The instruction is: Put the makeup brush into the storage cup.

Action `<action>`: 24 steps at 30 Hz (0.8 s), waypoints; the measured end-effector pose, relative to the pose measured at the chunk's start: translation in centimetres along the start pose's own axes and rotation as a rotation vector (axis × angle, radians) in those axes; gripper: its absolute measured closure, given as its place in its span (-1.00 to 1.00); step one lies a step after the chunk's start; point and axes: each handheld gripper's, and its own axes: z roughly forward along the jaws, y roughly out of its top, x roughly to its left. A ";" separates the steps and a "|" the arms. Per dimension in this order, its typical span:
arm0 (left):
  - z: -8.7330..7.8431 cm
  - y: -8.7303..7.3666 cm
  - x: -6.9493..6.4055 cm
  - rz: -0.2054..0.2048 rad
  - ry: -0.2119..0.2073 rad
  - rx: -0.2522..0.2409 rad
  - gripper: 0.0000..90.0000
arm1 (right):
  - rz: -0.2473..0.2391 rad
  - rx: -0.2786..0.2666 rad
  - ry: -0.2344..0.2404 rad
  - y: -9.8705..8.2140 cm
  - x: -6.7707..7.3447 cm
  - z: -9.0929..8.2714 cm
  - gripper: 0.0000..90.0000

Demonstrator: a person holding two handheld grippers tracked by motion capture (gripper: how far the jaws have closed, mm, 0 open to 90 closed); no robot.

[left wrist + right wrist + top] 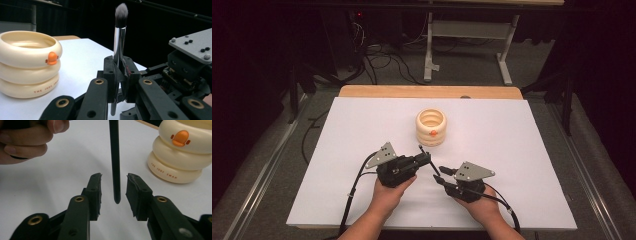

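A makeup brush [119, 37] with a silver ferrule, dark bristles and a thin black handle stands upright, and my left gripper [119, 67] is shut on it at mid-length. In the high view the left gripper [428, 159] holds the brush [424, 151] just in front of a cream ring-stacked holder [431, 127] with an orange duck-bill mark. My right gripper [114, 187] is open; the brush's lower handle [115, 157] hangs between its pads with a gap on each side. In the high view the right gripper [439, 175] sits close to the right of the left one.
The white table top [337, 150] spreads wide on both sides of the grippers. The holder [180, 152] stands at the far right in the right gripper view, and the hand [25, 137] on the left gripper is at the upper left. Beyond the table's far wooden edge [430, 91] is a dark floor with cables.
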 end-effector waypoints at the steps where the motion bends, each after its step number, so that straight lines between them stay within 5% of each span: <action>1: -0.1 0.0 0.0 0.000 0.004 0.000 0.86 | 0.001 -0.005 0.001 0.0 0.0 0.0 0.40; 15: -0.9 0.4 0.6 0.034 0.068 0.020 0.86 | 0.086 -0.033 -0.028 -0.3 -1.6 -0.9 -0.08; 24: -1.1 0.4 0.9 0.051 0.106 0.041 0.86 | 0.093 -0.029 -0.072 -0.6 -2.4 -1.7 -0.31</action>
